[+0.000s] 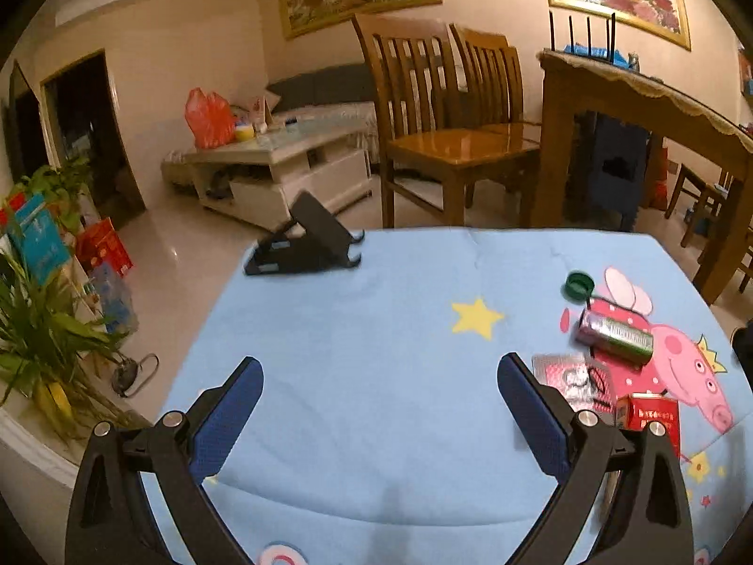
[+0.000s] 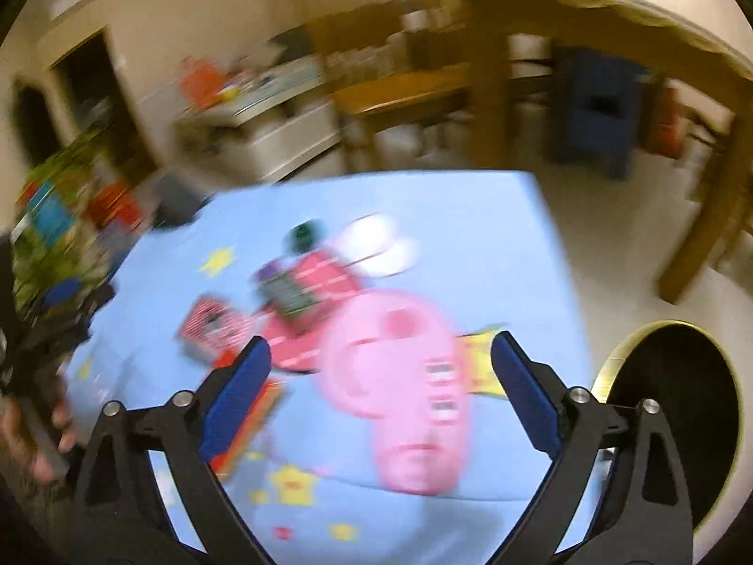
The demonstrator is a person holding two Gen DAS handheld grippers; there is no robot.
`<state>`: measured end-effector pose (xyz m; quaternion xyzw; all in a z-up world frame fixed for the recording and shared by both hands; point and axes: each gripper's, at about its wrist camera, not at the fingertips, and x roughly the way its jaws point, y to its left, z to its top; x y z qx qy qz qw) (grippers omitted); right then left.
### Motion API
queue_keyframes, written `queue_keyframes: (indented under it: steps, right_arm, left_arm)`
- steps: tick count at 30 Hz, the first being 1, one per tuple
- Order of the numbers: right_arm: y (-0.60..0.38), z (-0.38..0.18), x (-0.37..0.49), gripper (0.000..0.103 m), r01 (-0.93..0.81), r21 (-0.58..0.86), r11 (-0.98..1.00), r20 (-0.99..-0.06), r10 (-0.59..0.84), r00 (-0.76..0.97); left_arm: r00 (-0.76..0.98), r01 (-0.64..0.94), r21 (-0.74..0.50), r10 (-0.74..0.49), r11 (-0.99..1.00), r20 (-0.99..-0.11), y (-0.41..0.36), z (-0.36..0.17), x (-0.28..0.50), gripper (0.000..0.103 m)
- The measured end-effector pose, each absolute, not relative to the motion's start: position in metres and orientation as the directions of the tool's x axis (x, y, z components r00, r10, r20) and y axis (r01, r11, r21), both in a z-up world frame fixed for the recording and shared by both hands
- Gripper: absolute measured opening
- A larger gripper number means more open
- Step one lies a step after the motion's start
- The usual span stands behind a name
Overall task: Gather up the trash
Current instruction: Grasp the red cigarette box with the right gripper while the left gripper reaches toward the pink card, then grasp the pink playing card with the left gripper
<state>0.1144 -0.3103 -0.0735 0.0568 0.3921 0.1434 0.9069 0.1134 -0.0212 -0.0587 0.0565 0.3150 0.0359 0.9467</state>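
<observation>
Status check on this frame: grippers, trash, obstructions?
Left gripper open, empty. Right gripper open, empty. Can, green cap, red box on cloth. Nothing blocking.

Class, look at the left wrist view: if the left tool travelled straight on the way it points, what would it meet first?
Most likely the bare light-blue cartoon-print tablecloth. The open left tool tilts down at an empty patch, and nothing lies between its fingers, though depth is hard to judge.

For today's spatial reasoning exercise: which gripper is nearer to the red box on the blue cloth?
Too close to call. The red box lies just outside the left gripper's right finger; in the blurred right wrist view it sits against the right gripper's left finger. Both grippers are open and empty.
</observation>
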Motion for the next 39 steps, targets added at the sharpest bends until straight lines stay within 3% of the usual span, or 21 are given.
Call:
queue_keyframes:
  steps: [9,11,15,17,20,22,29,34,37,39]
  right_arm:
    - [-0.229,-0.099,0.119,0.091,-0.342,0.194,0.919,-0.769,0.359,0.528]
    - [-0.218,-0.106,0.115,0.097,-0.285,0.186,0.94,-0.792,0.315,0.523]
    - [-0.2,-0.125,0.105,0.097,-0.147,0.223,0.964,-0.824,0.267,0.501]
    - [-0.186,-0.129,0.1,0.097,-0.128,0.118,0.985,-0.831,0.168,0.531]
    - [-0.175,-0.136,0.099,0.088,-0.153,-0.003,0.988,-0.836,0.081,0.542]
    - [-0.181,-0.134,0.096,0.081,-0.178,-0.009,0.984,-0.836,0.091,0.54]
    - [-0.261,-0.129,0.091,0.078,-0.123,-0.001,0.992,-0.852,0.064,0.519]
    - [-0.326,-0.132,0.092,0.078,-0.036,0.133,0.99,-0.862,0.134,0.489]
    - [-0.334,-0.131,0.092,0.078,-0.038,0.138,0.99,-0.862,0.139,0.487]
    - [-0.336,-0.13,0.092,0.078,-0.048,0.136,0.99,-0.863,0.142,0.485]
  left_arm:
    - [0.792,-0.002,0.079,0.05,0.997,-0.609,-0.008,-0.055,0.11,0.096]
    - [0.791,-0.003,0.055,0.035,0.999,-0.611,-0.003,-0.053,0.11,0.096]
    - [0.79,0.003,0.027,0.015,1.0,-0.613,0.001,-0.051,0.11,0.096]
    - [0.791,0.005,0.028,0.013,1.0,-0.612,-0.001,-0.051,0.11,0.096]
    - [0.79,0.027,0.043,0.005,0.999,-0.613,-0.009,-0.053,0.108,0.096]
    - [0.791,0.039,0.064,0.008,0.997,-0.611,-0.014,-0.055,0.107,0.096]
    - [0.748,0.092,0.021,-0.055,0.996,-0.661,-0.024,-0.067,0.113,0.096]
    - [0.676,0.208,0.009,-0.137,0.978,-0.724,-0.057,-0.087,0.123,0.096]
    - [0.641,0.375,0.056,-0.215,0.925,-0.736,-0.09,-0.088,0.128,0.096]
    - [0.63,0.56,0.152,-0.299,0.814,-0.716,-0.113,-0.083,0.128,0.096]
